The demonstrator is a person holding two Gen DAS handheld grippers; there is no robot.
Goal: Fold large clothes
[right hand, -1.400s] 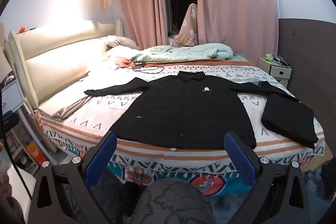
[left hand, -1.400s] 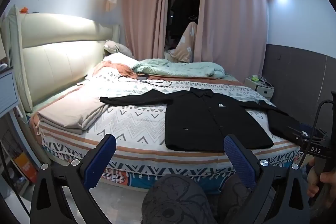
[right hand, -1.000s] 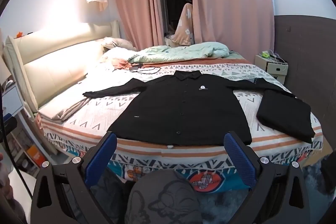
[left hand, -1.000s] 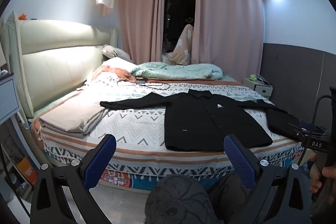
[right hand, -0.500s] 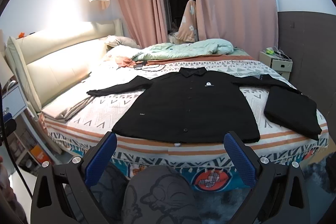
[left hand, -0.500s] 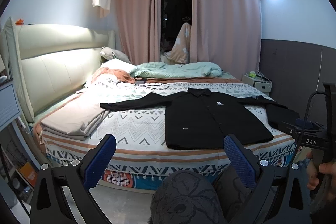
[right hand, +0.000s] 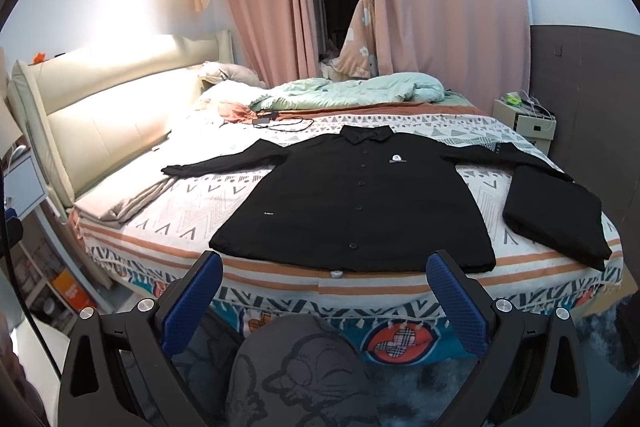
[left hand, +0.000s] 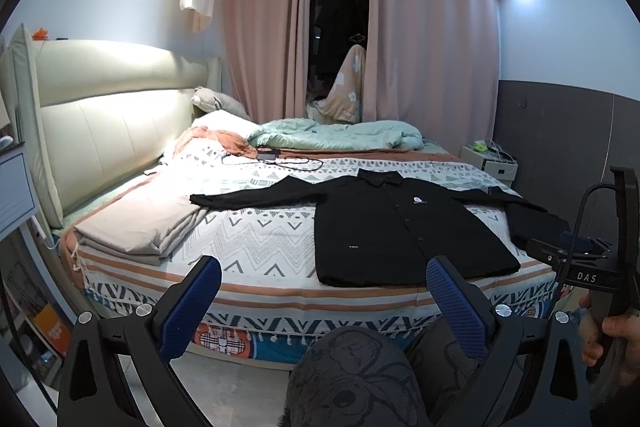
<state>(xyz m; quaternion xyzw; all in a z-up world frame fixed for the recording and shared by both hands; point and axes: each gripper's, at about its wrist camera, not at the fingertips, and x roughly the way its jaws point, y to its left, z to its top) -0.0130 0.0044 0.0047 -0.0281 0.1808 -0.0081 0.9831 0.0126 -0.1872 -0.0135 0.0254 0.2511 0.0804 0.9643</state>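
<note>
My left tongs point(left hand: 323, 293) spread wide, holding nothing, hanging short of bed point(left hand: 256, 239). My right tongs point(right hand: 322, 287) same: wide apart, empty. Black shirt point(right hand: 360, 203) lies flat on patterned cover, front up, buttoned, sleeves out to both sides, collar away from me. Hem sits just beyond right tongs, centred between fingers; from left tongs, shirt lies ahead and to right. Folded black garment point(right hand: 556, 215) right of shirt, on right sleeve's end.

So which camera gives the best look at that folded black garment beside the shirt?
The right wrist view: the folded black garment lies whole and unobstructed. In the left wrist view it sits near the edge, partly hidden by the right gripper.
</note>
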